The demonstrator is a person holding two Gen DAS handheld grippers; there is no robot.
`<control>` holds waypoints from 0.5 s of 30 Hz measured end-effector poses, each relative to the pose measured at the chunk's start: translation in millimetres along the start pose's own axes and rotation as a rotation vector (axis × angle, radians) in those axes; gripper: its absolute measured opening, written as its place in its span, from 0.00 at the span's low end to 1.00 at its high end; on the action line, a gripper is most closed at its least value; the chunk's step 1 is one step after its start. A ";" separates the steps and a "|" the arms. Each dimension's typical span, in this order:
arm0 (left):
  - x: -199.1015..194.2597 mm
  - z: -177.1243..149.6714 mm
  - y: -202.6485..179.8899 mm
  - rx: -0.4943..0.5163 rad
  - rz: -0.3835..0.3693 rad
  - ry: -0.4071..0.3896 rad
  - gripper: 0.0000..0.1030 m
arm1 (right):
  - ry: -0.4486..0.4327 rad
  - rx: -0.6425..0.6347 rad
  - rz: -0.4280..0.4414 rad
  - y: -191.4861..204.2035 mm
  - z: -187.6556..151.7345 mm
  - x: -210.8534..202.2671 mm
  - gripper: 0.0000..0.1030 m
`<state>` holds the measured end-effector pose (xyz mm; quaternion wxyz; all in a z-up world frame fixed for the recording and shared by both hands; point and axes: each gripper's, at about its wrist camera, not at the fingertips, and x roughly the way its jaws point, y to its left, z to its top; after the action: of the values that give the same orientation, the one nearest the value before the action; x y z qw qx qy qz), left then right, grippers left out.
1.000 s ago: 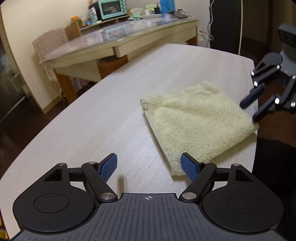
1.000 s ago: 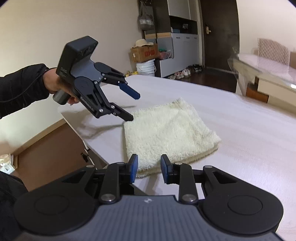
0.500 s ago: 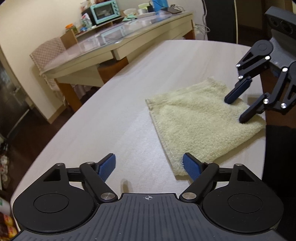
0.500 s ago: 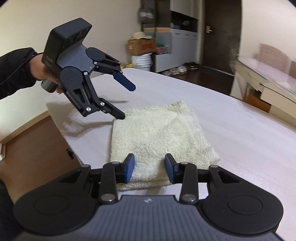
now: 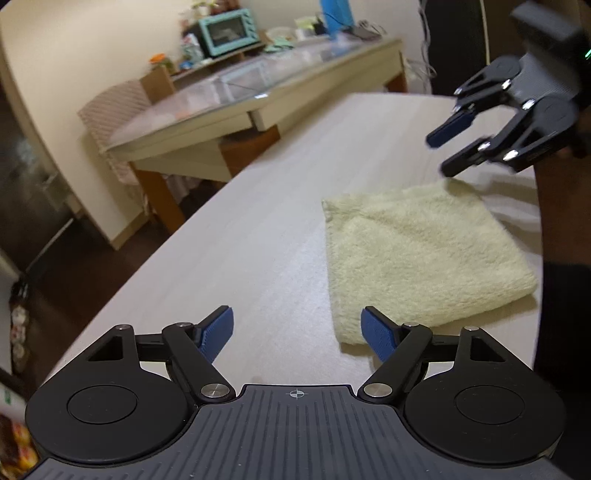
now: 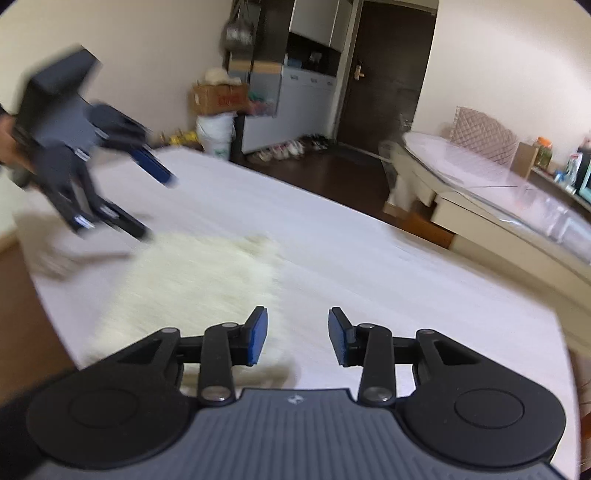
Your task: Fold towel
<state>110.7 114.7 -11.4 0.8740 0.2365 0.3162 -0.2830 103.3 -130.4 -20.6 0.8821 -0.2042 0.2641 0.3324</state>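
Note:
A pale yellow towel (image 5: 417, 251) lies folded into a thick square on the light wooden table (image 5: 266, 229). My left gripper (image 5: 297, 332) is open and empty, just short of the towel's near corner. My right gripper (image 5: 439, 153) hovers open above the towel's far corner. In the right wrist view, which is blurred, my right gripper (image 6: 297, 334) is open and empty above the towel (image 6: 192, 280) edge, and my left gripper (image 6: 157, 206) is open and raised over the towel's far side.
A glass-topped table (image 5: 258, 92) with a mint toaster oven (image 5: 227, 31) and a padded chair (image 5: 118, 110) stand beyond the table's left edge. The table edge runs close behind the towel (image 5: 532, 332). A door, cabinets and boxes (image 6: 218, 98) stand far off.
My right gripper has lifted off the towel and opened wider, swinging right. My left gripper has stayed open and risen slightly. The towel has not moved.

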 end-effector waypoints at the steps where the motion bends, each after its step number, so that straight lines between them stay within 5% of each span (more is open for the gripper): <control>1: -0.4 -1.4 -3.0 -0.007 0.001 0.000 0.79 | 0.006 -0.012 0.005 -0.5 -1.5 3.5 0.39; 6: 12.0 -4.7 -10.7 0.028 0.026 0.039 0.80 | 0.031 -0.066 0.017 9.4 -8.7 11.8 0.38; 15: 29.7 7.1 11.1 0.061 0.054 0.047 0.80 | 0.034 0.037 -0.001 31.6 -15.7 -13.7 0.38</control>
<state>139.8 108.3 -24.3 0.8661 0.2782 0.3215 -0.2630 67.4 -123.4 -30.4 0.8812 -0.1936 0.2849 0.3237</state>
